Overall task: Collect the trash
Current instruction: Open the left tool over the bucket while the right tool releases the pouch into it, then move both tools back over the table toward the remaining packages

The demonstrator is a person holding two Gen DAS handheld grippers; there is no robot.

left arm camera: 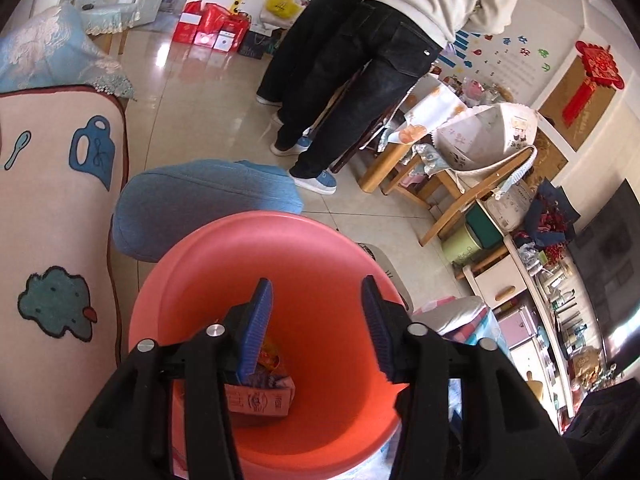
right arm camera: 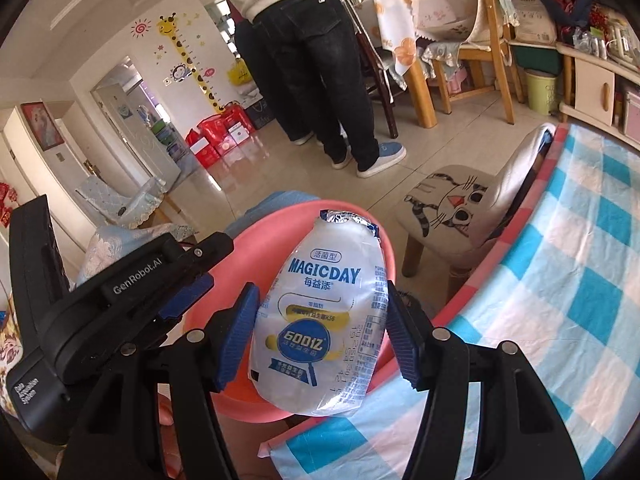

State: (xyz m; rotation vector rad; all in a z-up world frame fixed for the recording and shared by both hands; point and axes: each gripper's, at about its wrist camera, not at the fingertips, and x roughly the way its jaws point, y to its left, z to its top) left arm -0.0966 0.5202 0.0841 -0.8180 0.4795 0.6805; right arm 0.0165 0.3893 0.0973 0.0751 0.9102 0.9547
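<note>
- Trash at that moment was a white drink pouch (right arm camera: 320, 312) marked MAGICDAY, clamped between the blue pads of the right gripper (right arm camera: 320, 332).
- It stood upright in the grip, its crimped foil top uppermost, in front of the rim of a pink bin (right arm camera: 276, 400).
- That bin sat beside a blue-and-white checked cloth (right arm camera: 560, 320), which filled the lower right of the right wrist view.
- More trash lay at the bottom of the bin (left arm camera: 320, 280): a small orange carton (left arm camera: 260, 398) with crumpled wrappers (left arm camera: 270, 358) on it.
- The left gripper (left arm camera: 316, 328) hung over the bin's mouth with its jaws apart and nothing between the pads; only the bin's inside wall showed in the gap.
- In the right wrist view, the left gripper (right arm camera: 120, 300) appeared as a black body at the left, close to the bin's rim.
- A blue cushion (left arm camera: 200, 204) lay just behind the bin, and a cream cover (left arm camera: 52, 200) with blue cartoon shapes hung to its left.
- A stool (right arm camera: 444, 200) with a cat face on the seat stood near the bin, beside the checked cloth.
- Farther back, a person (left arm camera: 360, 68) in dark trousers and a pale top stood on the tiled floor (left arm camera: 192, 88), facing a cluttered counter (left arm camera: 432, 100) with wooden chairs (left arm camera: 480, 196) near it.
- Another person was partly hidden behind the first.
- Red gift boxes (left arm camera: 212, 28) stood on the floor by the far wall.
</note>
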